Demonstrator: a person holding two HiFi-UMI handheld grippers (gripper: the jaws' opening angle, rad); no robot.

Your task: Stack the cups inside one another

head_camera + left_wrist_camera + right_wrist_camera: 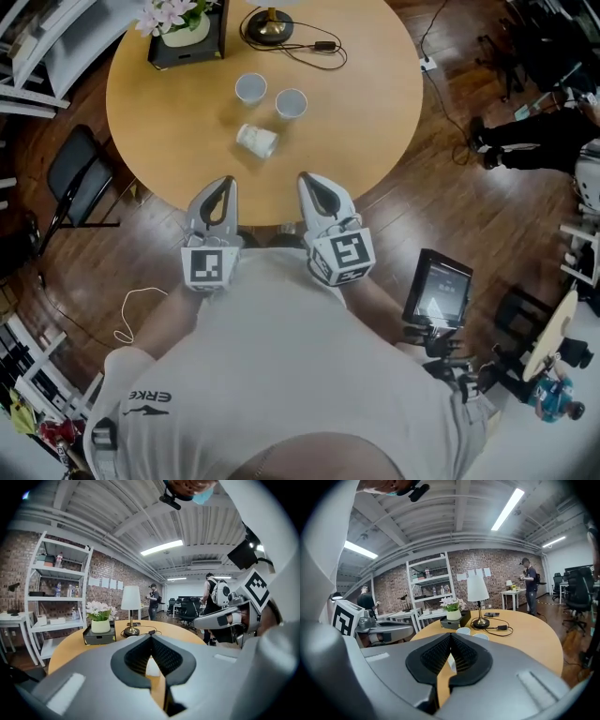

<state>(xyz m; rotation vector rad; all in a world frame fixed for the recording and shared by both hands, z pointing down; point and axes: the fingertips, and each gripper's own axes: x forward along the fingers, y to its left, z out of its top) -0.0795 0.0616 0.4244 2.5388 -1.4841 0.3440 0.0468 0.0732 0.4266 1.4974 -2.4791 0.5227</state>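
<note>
Nothing is stacked yet. On the table, the left cup and right cup stand upright and apart, with the tipped cup on its side just nearer. The left gripper and right gripper hang at the table's near edge, jaws together and empty. All the nesting is left to do.

Overhead plus two low (shared table)
</note>
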